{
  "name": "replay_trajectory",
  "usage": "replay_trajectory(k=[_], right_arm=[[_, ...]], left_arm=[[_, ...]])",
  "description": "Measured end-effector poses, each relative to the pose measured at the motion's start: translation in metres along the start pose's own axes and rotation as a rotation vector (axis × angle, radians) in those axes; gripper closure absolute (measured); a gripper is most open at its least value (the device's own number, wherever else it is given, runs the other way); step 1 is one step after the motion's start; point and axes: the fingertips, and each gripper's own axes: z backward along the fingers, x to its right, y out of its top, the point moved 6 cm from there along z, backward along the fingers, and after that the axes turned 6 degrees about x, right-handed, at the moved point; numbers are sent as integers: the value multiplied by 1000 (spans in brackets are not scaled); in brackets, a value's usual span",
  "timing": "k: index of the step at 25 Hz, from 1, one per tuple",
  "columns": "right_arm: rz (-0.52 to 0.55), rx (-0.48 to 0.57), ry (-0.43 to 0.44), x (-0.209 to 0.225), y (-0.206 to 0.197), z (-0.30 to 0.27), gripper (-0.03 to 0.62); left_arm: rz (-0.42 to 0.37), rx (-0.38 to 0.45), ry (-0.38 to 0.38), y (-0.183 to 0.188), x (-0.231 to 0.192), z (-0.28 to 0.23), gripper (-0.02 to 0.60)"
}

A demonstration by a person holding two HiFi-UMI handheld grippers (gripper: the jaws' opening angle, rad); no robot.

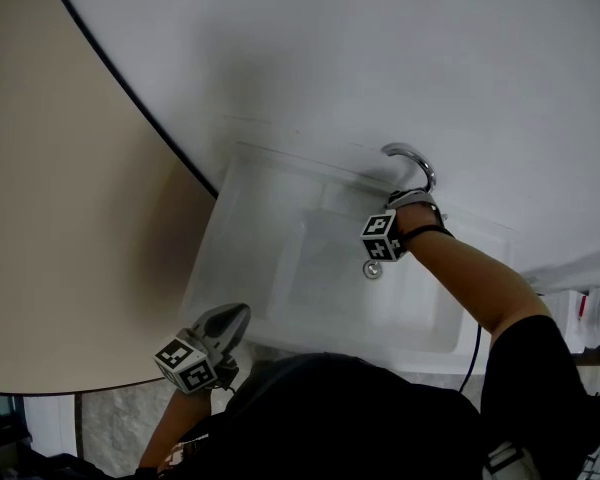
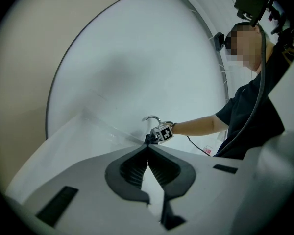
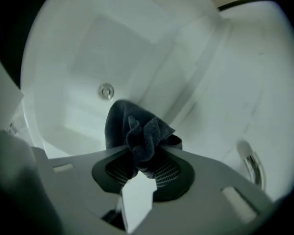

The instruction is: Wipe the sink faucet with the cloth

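A curved chrome faucet (image 1: 412,163) rises at the back rim of a white sink (image 1: 270,228). Its spout (image 3: 252,166) shows at the lower right of the right gripper view. My right gripper (image 1: 382,250) hangs over the basin just below the faucet, shut on a bunched dark blue cloth (image 3: 137,133) that sticks out past the jaws. The left gripper (image 1: 230,318) is at the sink's near left corner, shut and empty, pointing across the basin towards the faucet (image 2: 153,119) and the right gripper (image 2: 152,138).
The sink's drain (image 3: 106,91) lies at the basin bottom, below the cloth. A beige wall (image 1: 60,188) with a dark edge stands left. A cable (image 1: 470,353) runs from the right arm. Bottles with red labels (image 1: 595,308) stand at the far right.
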Motion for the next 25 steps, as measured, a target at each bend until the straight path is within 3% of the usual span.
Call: replay_trajectory(k=[1,2,4,6,8,9,11,14,17,25], right_arm=[[-122,144,-7,-4,2,10,510],[-310,328,11,-10,3,18,510],[-835,706,130,-27,-5,17,509],[-1433,1003,250,-40,-26,-7,509],[-1982,1197,277,-51,-50,-37,508],[-2197,1259,258,-57,-60,-49,510],[-2467,1327,226,-66,-70,-66,508],[-2590,1353,277,-66,-62,-83,509],[-2591,1346,338,-52,-48,-90,510],[-2585,1277,344,-22,-52,-79,509]], left_arm=[[-4,3,-1,1,1,1,578],[-3,4,0,0,0,2,578],[14,-8,8,-6,-4,5,578],[39,-24,17,-14,-11,4,578],[51,-42,14,-20,-12,0,578],[50,-53,11,-22,-11,-2,578],[49,-69,6,-22,-5,-7,578],[36,-95,5,-23,4,-14,578],[31,-120,10,-26,11,-18,578],[36,-117,30,-30,11,-11,578]])
